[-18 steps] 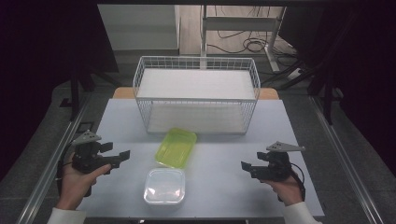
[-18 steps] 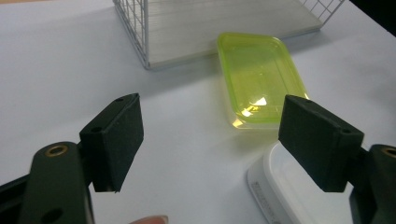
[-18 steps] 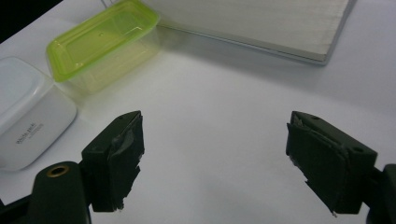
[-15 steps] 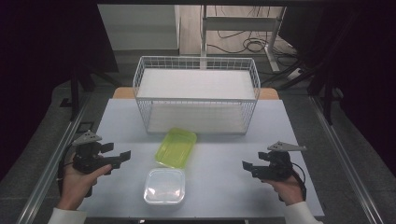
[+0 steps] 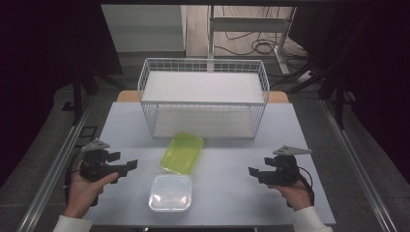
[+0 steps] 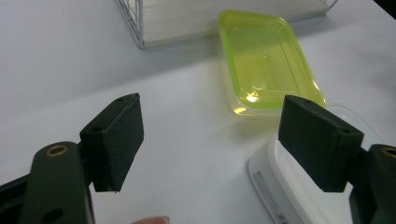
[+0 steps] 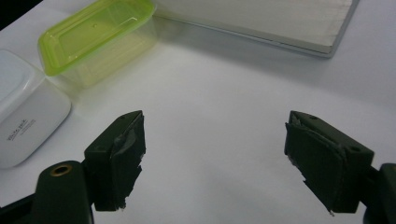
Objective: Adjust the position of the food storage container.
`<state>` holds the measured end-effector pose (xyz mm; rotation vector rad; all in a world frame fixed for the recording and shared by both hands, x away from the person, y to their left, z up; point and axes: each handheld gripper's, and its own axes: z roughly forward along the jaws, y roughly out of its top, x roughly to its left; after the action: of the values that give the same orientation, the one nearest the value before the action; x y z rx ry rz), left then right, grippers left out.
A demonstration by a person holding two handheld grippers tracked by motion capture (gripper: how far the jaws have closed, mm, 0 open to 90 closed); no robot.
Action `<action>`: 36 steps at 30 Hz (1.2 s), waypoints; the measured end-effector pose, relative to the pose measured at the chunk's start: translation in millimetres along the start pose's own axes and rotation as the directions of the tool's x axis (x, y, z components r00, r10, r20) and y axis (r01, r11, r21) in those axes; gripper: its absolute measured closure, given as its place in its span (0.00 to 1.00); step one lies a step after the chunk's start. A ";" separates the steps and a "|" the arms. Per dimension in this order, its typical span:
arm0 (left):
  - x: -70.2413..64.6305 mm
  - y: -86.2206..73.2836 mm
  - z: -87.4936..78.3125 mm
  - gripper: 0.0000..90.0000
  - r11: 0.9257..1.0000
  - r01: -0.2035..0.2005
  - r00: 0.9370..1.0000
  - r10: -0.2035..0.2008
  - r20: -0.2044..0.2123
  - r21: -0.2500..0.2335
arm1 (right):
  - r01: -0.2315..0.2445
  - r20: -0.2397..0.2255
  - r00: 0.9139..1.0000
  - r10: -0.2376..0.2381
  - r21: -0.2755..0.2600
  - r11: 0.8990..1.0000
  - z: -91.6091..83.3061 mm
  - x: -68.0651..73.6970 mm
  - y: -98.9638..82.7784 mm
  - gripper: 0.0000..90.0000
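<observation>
The white rectangular table (image 5: 300, 145) carries everything here. The large white wire basket with a white board inside (image 5: 203, 99) stands beyond both tongs, at the far middle of the table. Between the two tongs, and a little ahead of them, lies the yellow-green transparent plastic box (image 5: 182, 152) with its yellow-green lid on; its far end is just beside the front wall of the basket. The white rectangular plastic container with a clear lid (image 5: 170, 192) sits just beside the near end of the green box, closer to the left tongs than to the right ones; whether the two boxes touch I cannot tell.

The left gripper (image 5: 123, 163) is held over the table at the left, its jaws wide apart and with nothing between them; in the left gripper view the white container is just ahead of one jaw. The right gripper (image 5: 255, 172) is held at the right, well apart from both boxes, its jaws also wide apart and empty.
</observation>
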<state>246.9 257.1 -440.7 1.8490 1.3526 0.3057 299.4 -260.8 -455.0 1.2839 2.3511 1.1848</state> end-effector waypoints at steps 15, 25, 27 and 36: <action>-11.1 2.7 11.4 0.24 0.999 -0.028 1.000 0.028 0.014 0.020 | -0.007 0.017 1.000 0.007 0.001 1.000 -0.4 -6.9 0.8 0.23; -15.1 6.0 19.6 0.27 0.999 -0.034 0.999 0.034 -0.002 0.017 | -0.027 0.006 1.000 0.027 0.018 0.999 1.8 -8.0 -3.3 0.23; -18.0 6.6 22.2 0.27 0.999 -0.041 0.999 0.041 -0.003 0.010 | -0.033 0.006 0.999 0.033 0.020 0.999 2.6 -8.2 -4.7 0.22; -37.4 38.9 47.1 0.31 0.993 -0.098 0.995 0.096 0.027 0.070 | -0.051 0.016 0.999 0.051 -0.008 0.999 -8.7 -15.3 -6.5 0.22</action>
<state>287.5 198.5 -433.5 1.9752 1.2747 0.2885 300.1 -279.5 -456.9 1.3531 2.3136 1.1918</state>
